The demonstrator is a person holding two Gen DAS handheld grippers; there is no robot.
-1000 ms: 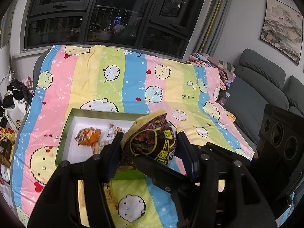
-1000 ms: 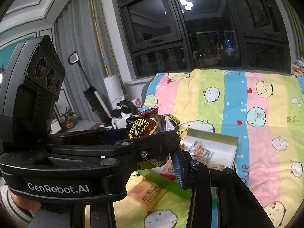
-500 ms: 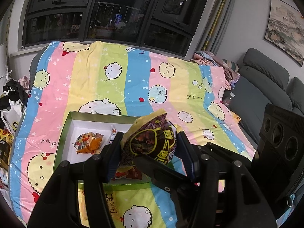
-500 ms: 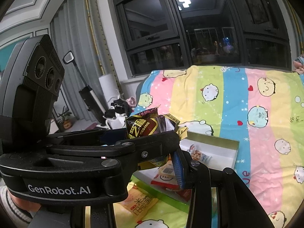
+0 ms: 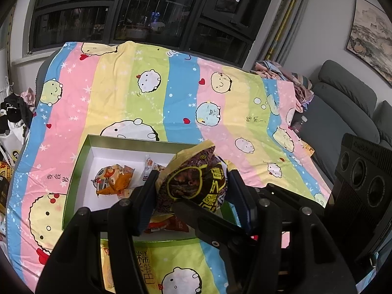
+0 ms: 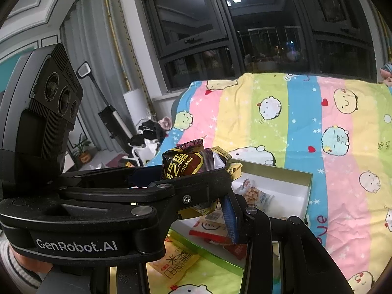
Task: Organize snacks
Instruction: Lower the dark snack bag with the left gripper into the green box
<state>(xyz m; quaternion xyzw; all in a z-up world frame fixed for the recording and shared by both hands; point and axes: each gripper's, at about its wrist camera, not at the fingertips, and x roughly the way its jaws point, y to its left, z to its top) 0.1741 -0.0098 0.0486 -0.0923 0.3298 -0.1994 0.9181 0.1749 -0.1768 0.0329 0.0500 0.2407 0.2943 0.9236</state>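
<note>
Both grippers carry 1 dark sesame snack packet (image 5: 196,183) above the near end of the green-rimmed white box (image 5: 80,156) on the bed. The left gripper (image 5: 193,196) has its jaws clenched on the packet's sides. The right gripper (image 6: 196,181) seems to grasp the same packet from the other side, likely to steady it over the box before dropping it among the 2 or 3 snacks inside.

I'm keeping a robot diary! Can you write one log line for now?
left tool: shut on sesame snack packet | right tool: shut on same packet | over green box | not released
</note>
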